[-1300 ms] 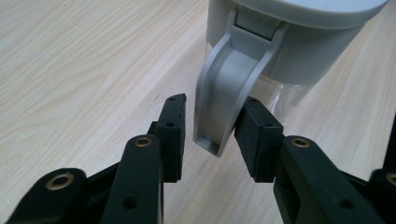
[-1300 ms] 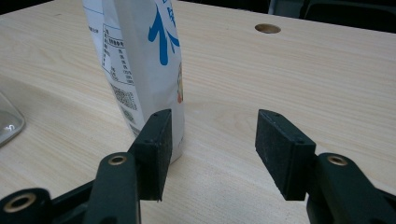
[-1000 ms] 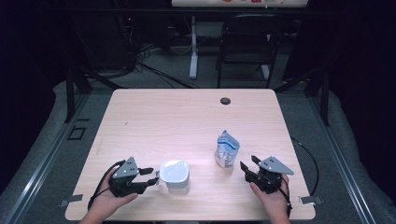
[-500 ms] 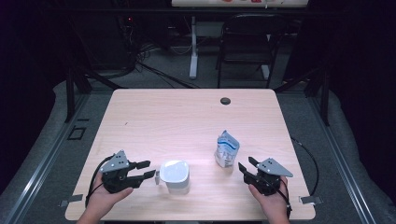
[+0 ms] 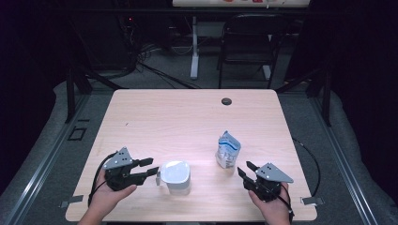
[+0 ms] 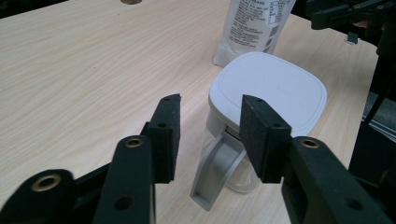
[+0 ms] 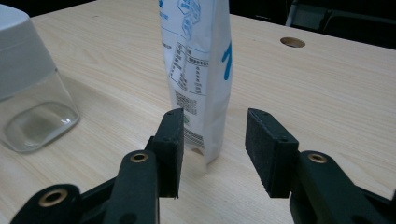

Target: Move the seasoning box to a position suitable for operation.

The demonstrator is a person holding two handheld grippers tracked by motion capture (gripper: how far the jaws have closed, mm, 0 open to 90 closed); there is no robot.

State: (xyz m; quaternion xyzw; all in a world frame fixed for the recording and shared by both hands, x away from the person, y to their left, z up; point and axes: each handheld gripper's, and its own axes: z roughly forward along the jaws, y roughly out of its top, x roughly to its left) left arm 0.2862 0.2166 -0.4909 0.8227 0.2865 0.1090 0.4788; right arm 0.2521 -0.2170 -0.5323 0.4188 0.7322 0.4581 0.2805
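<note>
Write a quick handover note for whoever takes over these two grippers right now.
Left gripper: open, fingers just been closing, lined up on the jug handle, not touching it.
Right gripper: open, fingers just been closing, aimed at the pouch, not touching it.
Jug: near the table front edge, lid on, looks empty.
Pouch: upright, right of the jug.
Done: both approaches.
Left: probably grip handle and pouch; nothing is held yet.
</note>
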